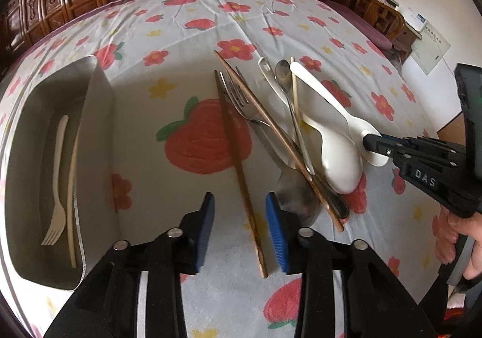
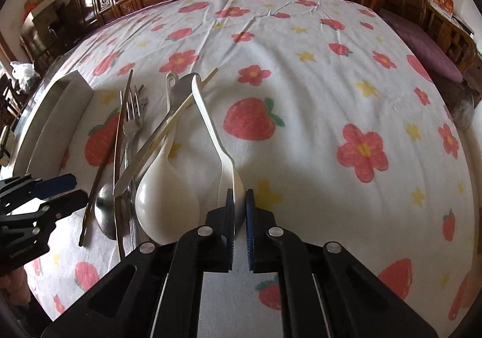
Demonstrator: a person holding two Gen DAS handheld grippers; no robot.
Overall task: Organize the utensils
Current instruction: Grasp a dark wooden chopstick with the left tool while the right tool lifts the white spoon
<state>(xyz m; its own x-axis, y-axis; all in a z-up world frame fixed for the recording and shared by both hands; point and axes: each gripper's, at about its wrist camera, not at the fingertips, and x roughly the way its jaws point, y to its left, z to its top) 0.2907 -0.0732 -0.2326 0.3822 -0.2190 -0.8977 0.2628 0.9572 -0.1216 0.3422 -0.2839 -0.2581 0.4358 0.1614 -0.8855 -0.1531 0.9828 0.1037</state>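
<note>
1. Progress: the task looks partly done. The metal tray (image 1: 99, 115) at the left edge of the table already holds a white plastic fork (image 1: 58, 181) and a pale chopstick (image 1: 71, 187) lying side by side along its length.
2. Left to do: most of the utensils are outside the tray, piled loosely on the flowered tablecloth (image 1: 180, 37) near the middle of the table.
3. The pile: a brown chopstick (image 1: 238, 163) lies alone on the tray side of it; next come a second brown chopstick (image 1: 271, 127), a metal fork (image 1: 241, 100), a metal spoon (image 1: 293, 109), a big white ladle spoon (image 1: 337, 157) and a slim white plastic spoon (image 1: 325, 97), crossing one another. Something steel, perhaps a knife, seems to lie beneath them, but it is too covered to name.
4. Left gripper (image 1: 241, 232): its blue pads stand partly apart on either side of the near end of the lone brown chopstick, not yet pressing on it.
5. Right gripper (image 2: 240, 217): its jaws are nearly closed and pinch the bowl of the slim white plastic spoon (image 2: 211, 127), whose handle points away across the cloth.
6. Look: the plastic pieces are matte white, the steel ones glossy.
</note>
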